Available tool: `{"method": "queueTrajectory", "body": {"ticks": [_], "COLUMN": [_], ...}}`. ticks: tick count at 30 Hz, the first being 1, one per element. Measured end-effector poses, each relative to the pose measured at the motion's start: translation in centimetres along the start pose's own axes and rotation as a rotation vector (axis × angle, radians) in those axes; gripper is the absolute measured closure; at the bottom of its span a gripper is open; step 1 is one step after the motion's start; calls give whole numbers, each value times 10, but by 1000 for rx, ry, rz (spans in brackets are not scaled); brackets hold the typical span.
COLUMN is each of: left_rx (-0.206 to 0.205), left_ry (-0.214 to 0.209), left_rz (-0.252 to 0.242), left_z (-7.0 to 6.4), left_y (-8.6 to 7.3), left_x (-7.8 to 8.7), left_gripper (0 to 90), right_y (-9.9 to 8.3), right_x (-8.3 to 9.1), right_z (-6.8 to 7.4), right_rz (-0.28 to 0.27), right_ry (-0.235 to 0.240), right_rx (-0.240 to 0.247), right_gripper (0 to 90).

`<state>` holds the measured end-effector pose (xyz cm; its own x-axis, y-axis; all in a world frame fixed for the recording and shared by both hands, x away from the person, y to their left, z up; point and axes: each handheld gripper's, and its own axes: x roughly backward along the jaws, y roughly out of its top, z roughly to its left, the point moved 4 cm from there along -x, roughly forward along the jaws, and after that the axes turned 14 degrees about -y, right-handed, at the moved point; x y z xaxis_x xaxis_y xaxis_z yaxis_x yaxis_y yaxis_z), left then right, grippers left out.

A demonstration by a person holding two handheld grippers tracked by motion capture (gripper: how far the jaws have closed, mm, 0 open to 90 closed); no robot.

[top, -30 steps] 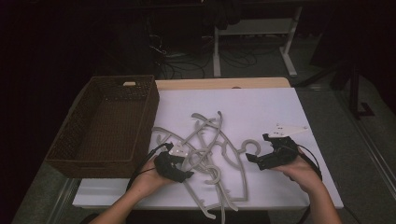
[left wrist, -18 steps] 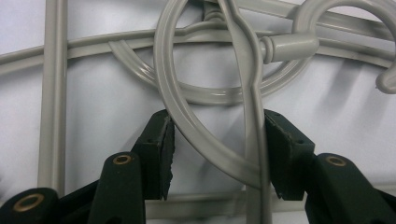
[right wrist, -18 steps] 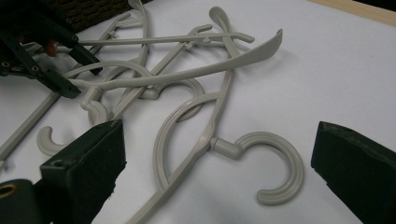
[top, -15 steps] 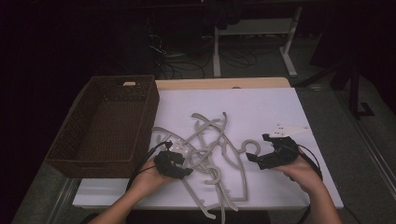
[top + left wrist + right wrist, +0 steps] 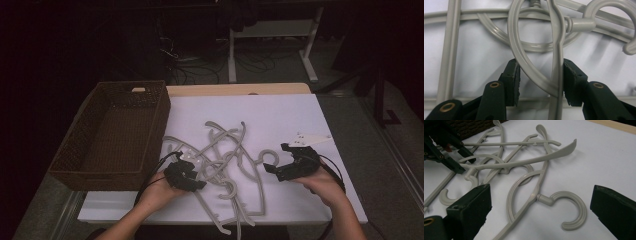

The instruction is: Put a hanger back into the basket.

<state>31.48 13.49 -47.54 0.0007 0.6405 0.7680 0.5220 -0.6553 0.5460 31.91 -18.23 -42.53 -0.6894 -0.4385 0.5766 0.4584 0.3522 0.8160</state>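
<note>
Several grey plastic hangers [image 5: 227,150] lie tangled in the middle of the white table top [image 5: 300,115]. My left gripper [image 5: 187,177] is at the pile's left edge. In the left gripper view its jaws [image 5: 540,67] are partly drawn in around a looped hanger part [image 5: 534,80], and both pads touch it. To the right of the pile my right gripper [image 5: 272,170] points left, its jaws wide apart. A hanger hook [image 5: 574,205] lies on the table ahead of that open right gripper [image 5: 541,202], untouched. The left gripper [image 5: 451,161] also shows far off at upper left.
A dark wicker basket [image 5: 100,165] stands at the table's left, its inside bare. A wooden strip [image 5: 240,89] borders the far edge. Bare white surface lies behind and to the right of the pile. Dark floor, cables and a stand lie beyond the table.
My left gripper has crept slightly right into the pile. The hangers and the right gripper have hardly moved.
</note>
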Motion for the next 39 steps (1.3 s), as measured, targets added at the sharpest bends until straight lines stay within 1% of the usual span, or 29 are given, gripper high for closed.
{"method": "queueTrajectory", "body": {"ticks": [2, 6, 11, 15, 17, 19, 20, 21, 23, 25, 28, 29, 30, 33, 34, 35, 36, 39], "left_rx": [6, 7, 6, 4, -2, 1, -2, -8, -20, -39, -62, -82, -93, -90, -90, -92, -96, -94], "left_ry": [-8, -38, -44, -64, -72, -81, -95, -101, -88, -89, -96, -87, -79, -73, -73, -74, -69, -55], "left_rz": [3, 15, 24, 7, 9, -1, -3, -7, -16, -17, -46, -43, -48, -82, -82, -107, -111, -147], "left_z": [-2, -7, -11, -16, -18, -19, -20, -21, -22, -23, -26, -27, -29, -29, -29, -28, -27, -25], "left_y": [-1, -2, -2, 0, 1, 2, 2, 3, 5, 7, 10, 12, 14, 19, 19, 24, 26, 33], "left_x": [0, 0, 1, 4, 5, 5, 5, 6, 8, 10, 13, 15, 16, 21, 21, 27, 29, 40], "left_gripper": [542, 566, 574, 583, 591, 607, 639, 693, 728, 755, 792, 797, 799, 804, 804, 806, 807, 808], "right_y": [0, 0, 0, 1, 1, 1, 1, 1, 1, 2, 2, 2, 2, 2, 2, 2, 2, 0], "right_x": [0, 0, 1, 1, 2, 2, 2, 2, 3, 3, 4, 4, 4, 6, 6, 10, 11, 15], "right_z": [0, 0, -1, 0, -1, -1, -1, -1, -2, -2, -2, -3, -3, -5, -5, -7, -8, -12], "right_rz": [-1, -2, -6, -8, -9, -11, -13, -15, -18, -20, -23, -24, -26, -32, -32, -41, -45, -51], "right_ry": [1, 2, 4, 7, 6, 6, 6, 7, 6, 6, 5, 4, 3, -2, -2, -11, -16, -31], "right_rx": [0, -2, -6, -9, -13, -13, -14, -14, -19, -21, -23, -24, -27, -32, -32, -38, -38, -50], "right_gripper": [36, 36, 36, 36, 36, 36, 36, 36, 36, 36, 36, 36, 36, 36, 36, 36, 36, 39]}}
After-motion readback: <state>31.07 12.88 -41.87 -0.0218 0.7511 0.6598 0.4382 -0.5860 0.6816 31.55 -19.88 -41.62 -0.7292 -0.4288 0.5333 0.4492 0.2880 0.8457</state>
